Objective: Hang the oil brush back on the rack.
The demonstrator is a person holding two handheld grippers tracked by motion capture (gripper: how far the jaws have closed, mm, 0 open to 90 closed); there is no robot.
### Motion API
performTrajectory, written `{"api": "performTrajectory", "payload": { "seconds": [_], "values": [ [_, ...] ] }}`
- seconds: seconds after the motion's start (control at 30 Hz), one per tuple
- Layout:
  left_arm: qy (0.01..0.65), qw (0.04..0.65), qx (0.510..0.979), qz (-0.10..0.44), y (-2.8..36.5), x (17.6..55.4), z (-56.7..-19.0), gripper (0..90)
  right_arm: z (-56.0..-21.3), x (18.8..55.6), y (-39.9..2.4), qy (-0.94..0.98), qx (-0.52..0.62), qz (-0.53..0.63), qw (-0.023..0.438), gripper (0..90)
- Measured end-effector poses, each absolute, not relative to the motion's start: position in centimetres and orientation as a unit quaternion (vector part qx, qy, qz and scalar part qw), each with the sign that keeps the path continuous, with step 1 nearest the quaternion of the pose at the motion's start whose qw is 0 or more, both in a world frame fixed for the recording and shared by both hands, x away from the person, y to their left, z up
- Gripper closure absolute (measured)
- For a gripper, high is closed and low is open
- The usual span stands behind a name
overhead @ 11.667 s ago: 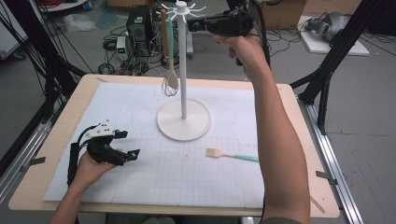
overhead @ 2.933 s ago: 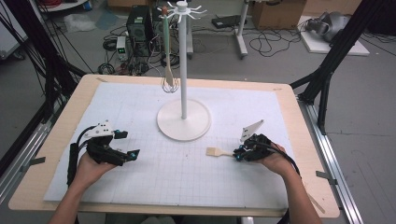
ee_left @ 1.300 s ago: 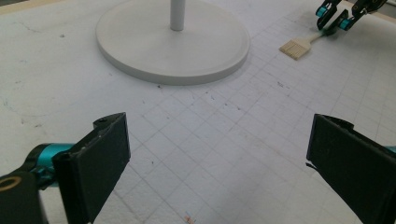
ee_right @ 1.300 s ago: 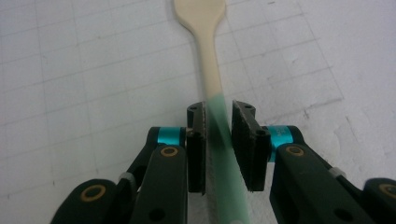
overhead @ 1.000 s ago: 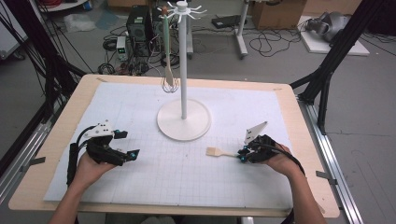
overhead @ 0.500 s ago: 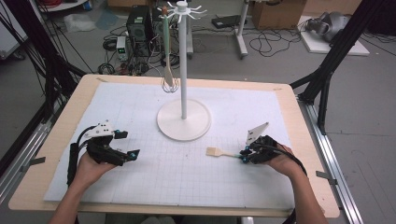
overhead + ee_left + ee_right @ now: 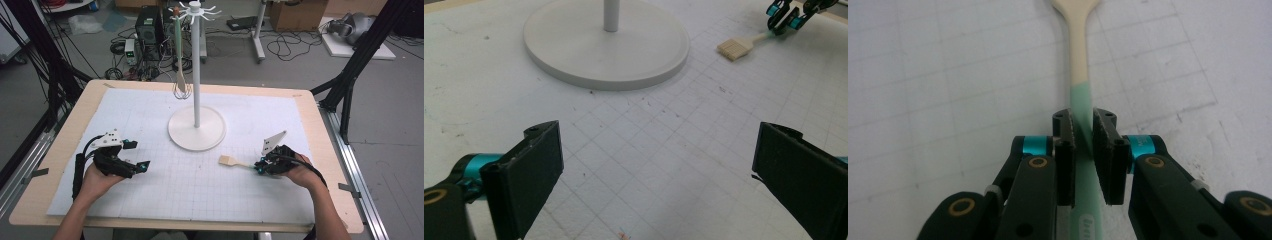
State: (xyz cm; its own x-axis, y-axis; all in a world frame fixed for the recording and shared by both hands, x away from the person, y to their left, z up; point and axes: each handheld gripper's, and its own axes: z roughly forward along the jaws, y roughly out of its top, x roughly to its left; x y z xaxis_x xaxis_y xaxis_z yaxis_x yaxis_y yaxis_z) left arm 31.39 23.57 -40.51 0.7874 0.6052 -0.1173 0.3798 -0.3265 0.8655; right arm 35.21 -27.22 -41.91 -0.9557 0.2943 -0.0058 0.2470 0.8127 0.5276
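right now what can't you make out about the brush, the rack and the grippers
- Brush: its bristle end is cut off by the top edge of the right gripper view; the lettering on its green handle is blurred and half hidden between the jaws of the right gripper.
- Rack: its pole runs off the top of the left gripper view.
- Whisk: too small in the high view to see how it hangs.

**Matt plastics, pale wood and gridded paper**

The brush (image 7: 1082, 90) looks like smooth silicone or plastic, cream at the head and matt mint green along the handle. The right claw (image 7: 1083, 150) is matt black plastic with glossy teal metal collars and brass-coloured pins. The tabletop (image 7: 70, 130) has pale wood edges under a white, slightly scuffed gridded sheet (image 7: 664, 150). The stand (image 7: 196, 131) is smooth matt white.
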Motion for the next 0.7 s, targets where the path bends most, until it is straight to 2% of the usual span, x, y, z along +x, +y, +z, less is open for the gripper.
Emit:
{"api": "performTrajectory", "payload": {
  "seconds": [0.33, 0.7],
  "values": [
    [0.301, 0.495, 0.808, 0.111, 23.2, 31.2, -40.3, 6.6, -40.7, 34.5, -26.9, 0.945, 0.152, 0.286, 0.049, 80.2],
    [0.271, 0.496, 0.818, 0.105, 22.2, 30.8, -39.4, 8.8, -38.2, 33.8, -24.4, 0.941, 0.133, 0.306, 0.050, 80.1]
  ]
}}
